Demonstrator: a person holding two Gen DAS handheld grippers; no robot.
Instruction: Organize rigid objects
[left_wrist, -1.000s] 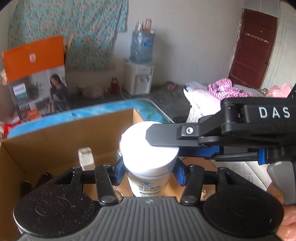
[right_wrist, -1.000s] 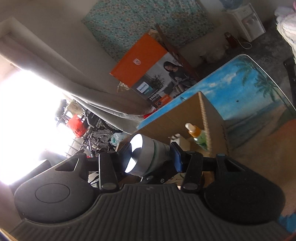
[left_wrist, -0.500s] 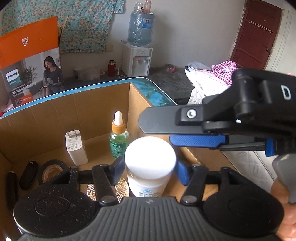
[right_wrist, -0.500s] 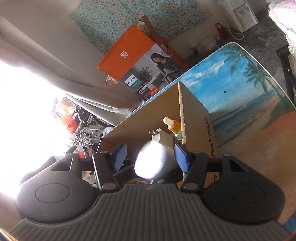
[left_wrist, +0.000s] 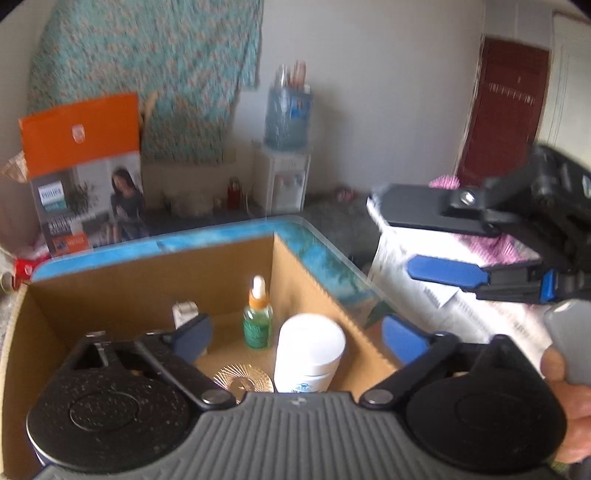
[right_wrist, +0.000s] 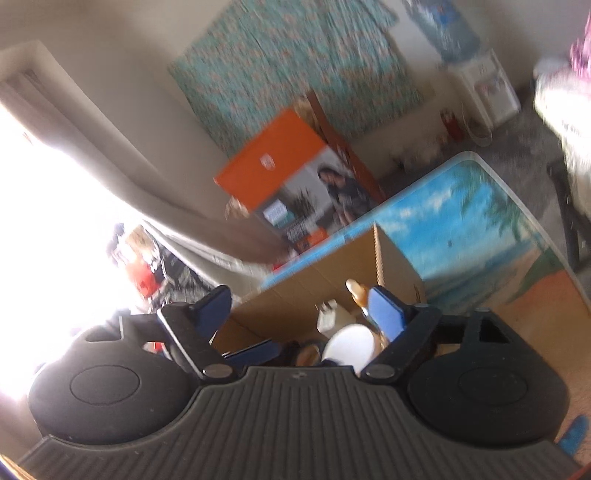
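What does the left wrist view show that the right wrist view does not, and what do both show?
Only the left wrist view shows the dark red door, the gold disc on the box floor and the right gripper seen from the side, its jaws opening with nothing between them.

Only the right wrist view shows the bright window and the painted beach on the table.

Both show the cardboard box, the white jar standing in it, the dropper bottle, the white plug, the orange carton and the water cooler.
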